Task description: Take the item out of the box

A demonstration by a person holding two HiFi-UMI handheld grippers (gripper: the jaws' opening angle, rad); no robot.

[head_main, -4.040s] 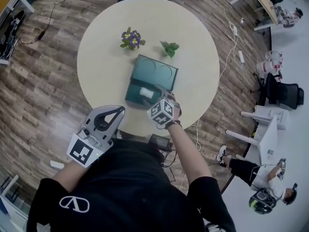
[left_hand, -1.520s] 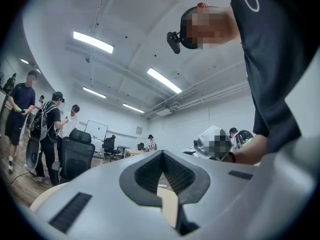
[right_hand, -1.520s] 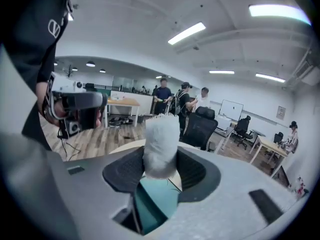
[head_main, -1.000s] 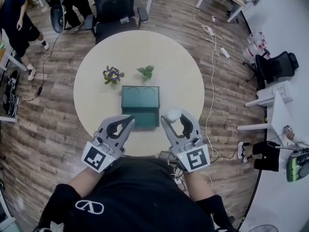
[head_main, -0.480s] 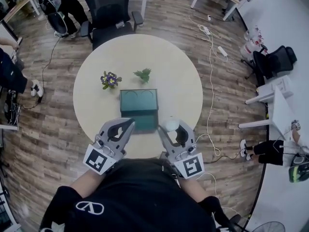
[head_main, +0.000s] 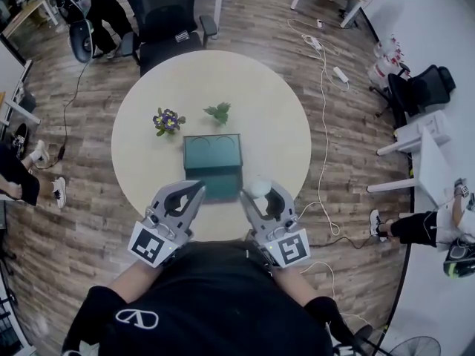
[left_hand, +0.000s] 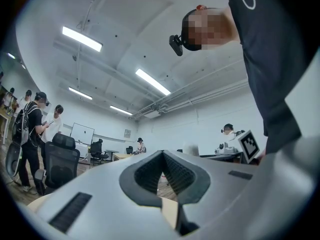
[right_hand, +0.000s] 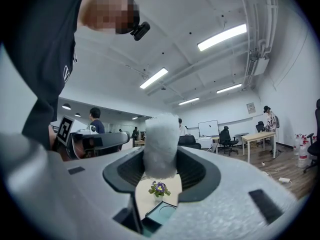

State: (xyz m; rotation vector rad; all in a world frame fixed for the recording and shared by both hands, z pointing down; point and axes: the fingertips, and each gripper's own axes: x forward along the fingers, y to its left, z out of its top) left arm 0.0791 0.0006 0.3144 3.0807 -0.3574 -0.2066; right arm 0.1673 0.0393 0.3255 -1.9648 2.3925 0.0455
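The dark green box (head_main: 214, 154) lies open in the middle of the round table (head_main: 278, 124), its lid folded back; I see nothing in its tray. My right gripper (head_main: 257, 191) hangs over the table's near edge, just right of the box, shut on a white fluffy item (head_main: 256, 189). In the right gripper view the white fluffy item (right_hand: 160, 146) stands upright between the jaws of the right gripper (right_hand: 160, 160), with the box (right_hand: 162, 213) below. My left gripper (head_main: 196, 189) hovers left of the box's near end, shut and holding nothing; the left gripper (left_hand: 162, 156) points upward at the room.
A purple flower pot (head_main: 168, 119) and a small green plant (head_main: 220, 112) stand behind the box. A black office chair (head_main: 171, 13) sits at the table's far side. Cables and a power strip (head_main: 340, 74) lie on the floor to the right. People stand around the room.
Four seconds ago my right gripper reached into the box at the white item. Now it holds the item outside the box. Over the last second both grippers barely moved.
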